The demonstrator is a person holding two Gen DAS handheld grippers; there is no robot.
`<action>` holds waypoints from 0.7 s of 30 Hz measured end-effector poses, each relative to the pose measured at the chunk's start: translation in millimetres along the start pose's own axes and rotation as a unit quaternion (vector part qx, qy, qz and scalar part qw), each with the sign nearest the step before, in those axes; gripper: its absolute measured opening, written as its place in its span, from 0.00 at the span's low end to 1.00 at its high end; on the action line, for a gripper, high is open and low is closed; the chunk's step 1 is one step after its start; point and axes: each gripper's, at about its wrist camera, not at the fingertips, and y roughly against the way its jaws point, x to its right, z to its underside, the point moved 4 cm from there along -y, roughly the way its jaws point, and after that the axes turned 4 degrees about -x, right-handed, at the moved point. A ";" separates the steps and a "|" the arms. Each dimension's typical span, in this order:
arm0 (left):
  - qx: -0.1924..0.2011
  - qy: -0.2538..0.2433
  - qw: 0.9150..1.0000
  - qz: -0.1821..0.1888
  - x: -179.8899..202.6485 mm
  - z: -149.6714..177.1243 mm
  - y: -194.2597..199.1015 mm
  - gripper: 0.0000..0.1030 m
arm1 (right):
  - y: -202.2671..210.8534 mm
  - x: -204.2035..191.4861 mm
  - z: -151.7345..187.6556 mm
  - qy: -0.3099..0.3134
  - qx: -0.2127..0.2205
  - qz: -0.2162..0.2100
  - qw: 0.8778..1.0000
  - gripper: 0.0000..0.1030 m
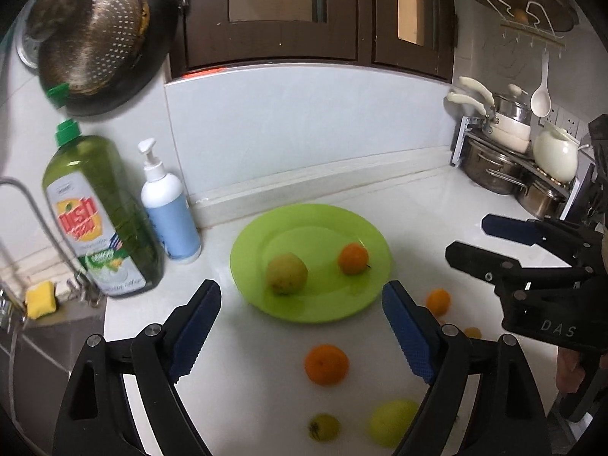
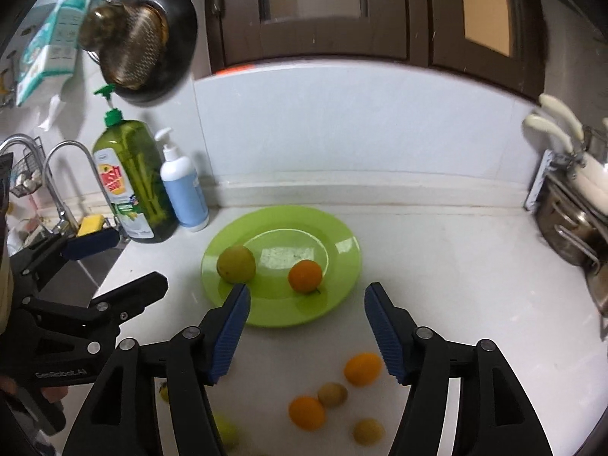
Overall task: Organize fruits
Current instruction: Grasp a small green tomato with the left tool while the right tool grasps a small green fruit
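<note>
A lime-green plate (image 1: 304, 216) (image 2: 281, 212) lies on the white counter. It holds a yellow-green fruit (image 1: 286, 273) (image 2: 235, 264) and a small orange (image 1: 353, 258) (image 2: 304, 275). Several loose fruits lie in front of it, among them an orange (image 1: 326, 364), a green fruit (image 1: 391, 421) and two oranges (image 2: 363, 368) (image 2: 307, 412). My left gripper (image 1: 302, 288) (image 2: 138, 258) hovers open above the plate's near edge, holding nothing. To its right my right gripper (image 2: 307, 288) (image 1: 467, 237) is also open, with nothing between its fingers.
A green dish-soap bottle (image 1: 102, 212) and a white pump bottle (image 1: 171, 212) stand left of the plate, beside the sink tap and a yellow sponge (image 1: 41, 298). A rack of steel pots (image 1: 513, 159) fills the back right corner. A colander (image 1: 91, 38) hangs on the wall.
</note>
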 end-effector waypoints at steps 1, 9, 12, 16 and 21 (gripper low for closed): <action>0.001 0.000 1.000 -0.002 3.5 3.0 3.3 0.84 | 6.9 1.6 3.5 0.004 0.004 0.001 1.000 0.62; 0.006 -0.025 0.999 -0.024 30.8 36.2 31.0 0.84 | 38.8 6.3 44.3 0.021 -0.002 -0.014 1.000 0.62; 0.013 -0.045 0.999 -0.019 39.9 46.7 39.6 0.84 | 42.7 5.4 58.9 0.027 -0.014 -0.022 0.999 0.62; 0.014 -0.074 0.997 -0.008 49.8 61.2 42.9 0.84 | 43.5 2.4 76.1 0.027 -0.033 -0.035 0.998 0.62; 0.003 -0.105 0.994 -0.001 54.2 78.1 38.2 0.84 | 45.0 -6.7 90.7 0.053 -0.038 -0.021 0.998 0.62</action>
